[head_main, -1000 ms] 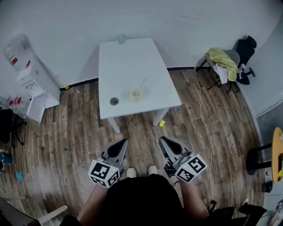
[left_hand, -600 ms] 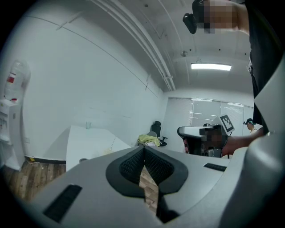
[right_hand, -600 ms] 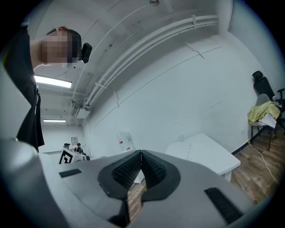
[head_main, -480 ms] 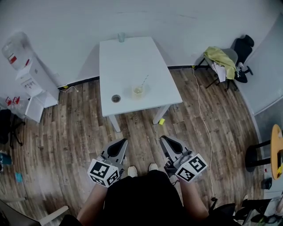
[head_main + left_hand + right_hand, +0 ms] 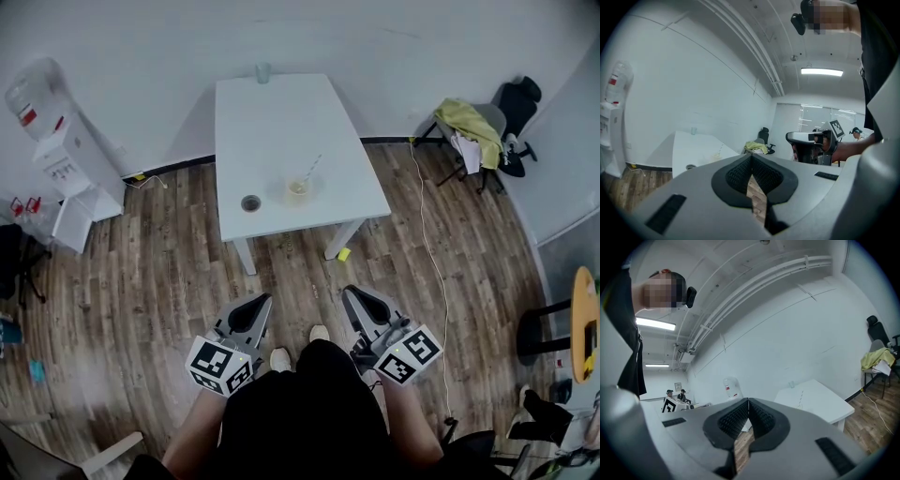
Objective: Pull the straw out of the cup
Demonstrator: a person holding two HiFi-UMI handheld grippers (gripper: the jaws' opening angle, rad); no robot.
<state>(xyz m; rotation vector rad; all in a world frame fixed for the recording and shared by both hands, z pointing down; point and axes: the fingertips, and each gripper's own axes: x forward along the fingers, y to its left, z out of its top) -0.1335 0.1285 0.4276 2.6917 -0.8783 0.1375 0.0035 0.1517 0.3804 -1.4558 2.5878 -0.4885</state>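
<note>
Both pairs of jaws are pressed together with nothing between them: the left gripper (image 5: 751, 158) and the right gripper (image 5: 748, 401) each show pad meeting pad, which suits carrying them rather than working (the task looks not yet begun). In the head view they hang low at the person's front, well apart from the table (image 5: 272, 122) at 12 o'clock. The cup (image 5: 298, 190) stands near the table's 6 o'clock edge. Its straw (image 5: 313, 168) leans toward 1 o'clock, so the free end points away from the person. 1 small round thing (image 5: 250, 202) lies at the cup's 9 o'clock, and a glass (image 5: 262, 72) stands at the far edge. Open wooden floor (image 5: 281, 281) lies between person and table; the water dispenser (image 5: 66, 155) and chair (image 5: 518, 105) stand off at 10 and 2 o'clock.
</note>
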